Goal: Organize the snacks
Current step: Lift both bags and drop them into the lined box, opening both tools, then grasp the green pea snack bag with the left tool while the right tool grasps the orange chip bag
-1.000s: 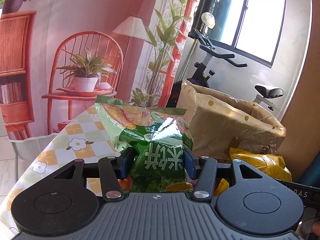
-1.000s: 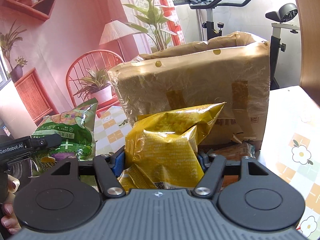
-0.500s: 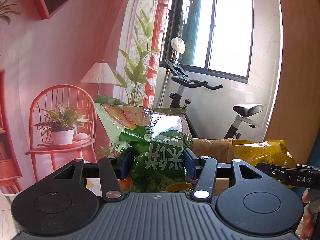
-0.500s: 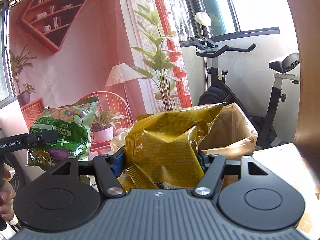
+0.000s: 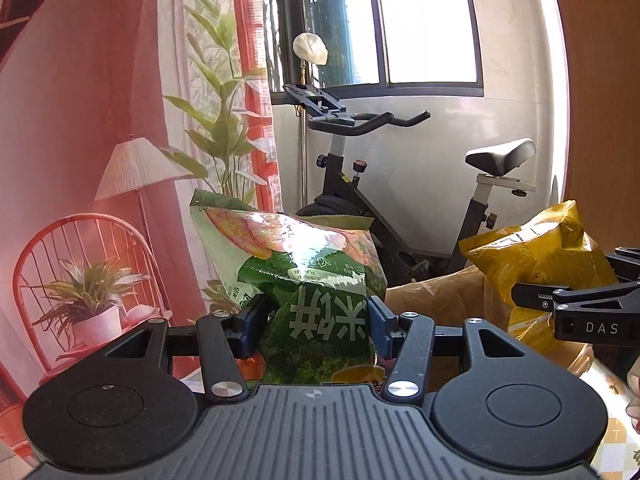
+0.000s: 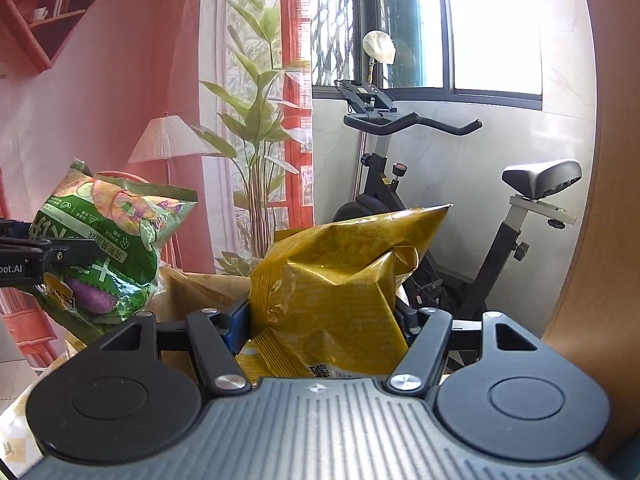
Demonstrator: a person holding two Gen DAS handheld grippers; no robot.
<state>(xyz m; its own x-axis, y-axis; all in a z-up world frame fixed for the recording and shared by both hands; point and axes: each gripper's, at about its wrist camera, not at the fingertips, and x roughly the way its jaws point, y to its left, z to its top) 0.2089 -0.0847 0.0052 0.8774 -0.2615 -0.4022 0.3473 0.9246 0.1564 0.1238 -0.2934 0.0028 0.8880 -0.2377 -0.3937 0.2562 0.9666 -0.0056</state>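
My left gripper (image 5: 320,320) is shut on a green snack bag (image 5: 304,264) and holds it up in the air. The same green bag (image 6: 108,252) shows at the left of the right wrist view. My right gripper (image 6: 324,320) is shut on a yellow snack bag (image 6: 340,280), also lifted. The yellow bag (image 5: 540,256) and the right gripper's fingers (image 5: 560,300) show at the right of the left wrist view. Below and behind both bags is the brown paper bag (image 5: 440,292), with only its open top edge (image 6: 192,288) in sight.
An exercise bike (image 5: 400,200) stands by the window behind the paper bag. A tall plant (image 6: 260,140), a floor lamp (image 5: 132,168) and a red chair with a potted plant (image 5: 88,288) are on the left. A wooden panel (image 6: 616,200) is on the right.
Both grippers have risen with their bags. The paper bag has dropped low in both views, and the tabletop has almost left the views.
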